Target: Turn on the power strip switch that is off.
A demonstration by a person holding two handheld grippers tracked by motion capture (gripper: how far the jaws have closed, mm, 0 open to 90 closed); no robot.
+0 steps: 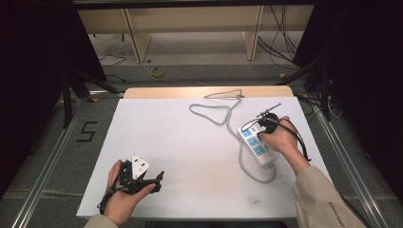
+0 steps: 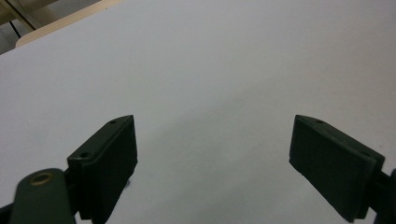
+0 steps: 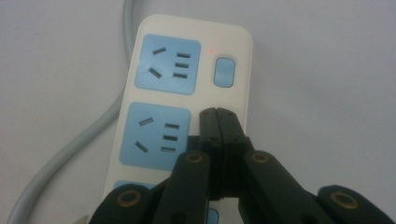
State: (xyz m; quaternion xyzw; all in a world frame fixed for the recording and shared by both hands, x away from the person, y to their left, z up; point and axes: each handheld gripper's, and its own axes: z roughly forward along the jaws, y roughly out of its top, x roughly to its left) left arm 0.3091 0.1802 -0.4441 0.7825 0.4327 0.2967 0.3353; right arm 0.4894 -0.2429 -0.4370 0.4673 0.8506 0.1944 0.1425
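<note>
Right gripper view looks down along the right claw (image 3: 219, 114), whose jaws are pressed fully together with nothing between them. The closed tip sits over the white power strip (image 3: 187, 93), just beside the middle blue socket (image 3: 156, 135) and directly below the small blue switch (image 3: 224, 71) of the far socket. A tiny red light (image 3: 211, 50) glows near that switch. My judgement is that the jaws are kept shut to make one narrow point, which suits pressing a small button better than two spread pads. Whether the tip touches the strip's surface I cannot tell.

From the high view, the power strip (image 1: 256, 145) lies under the right claw (image 1: 267, 121), with its grey cable (image 1: 223, 111) looping away beyond the claw toward the far edge of the tabletop (image 1: 180, 142). The right hand (image 1: 280, 137) comes over the strip from the near side, wrist bent so the claw points steeply down at it.

The left claw (image 1: 142, 176) is well apart from the strip, near the front edge of the tabletop. The left hand (image 1: 121, 190) holds it low and nearly level, pointing across the tabletop. In the left gripper view its jaws stand wide apart and hold nothing; bare white tabletop (image 2: 210, 70) is ahead of them. It seems to wait, kept out of the way of the other hand's work.
</note>
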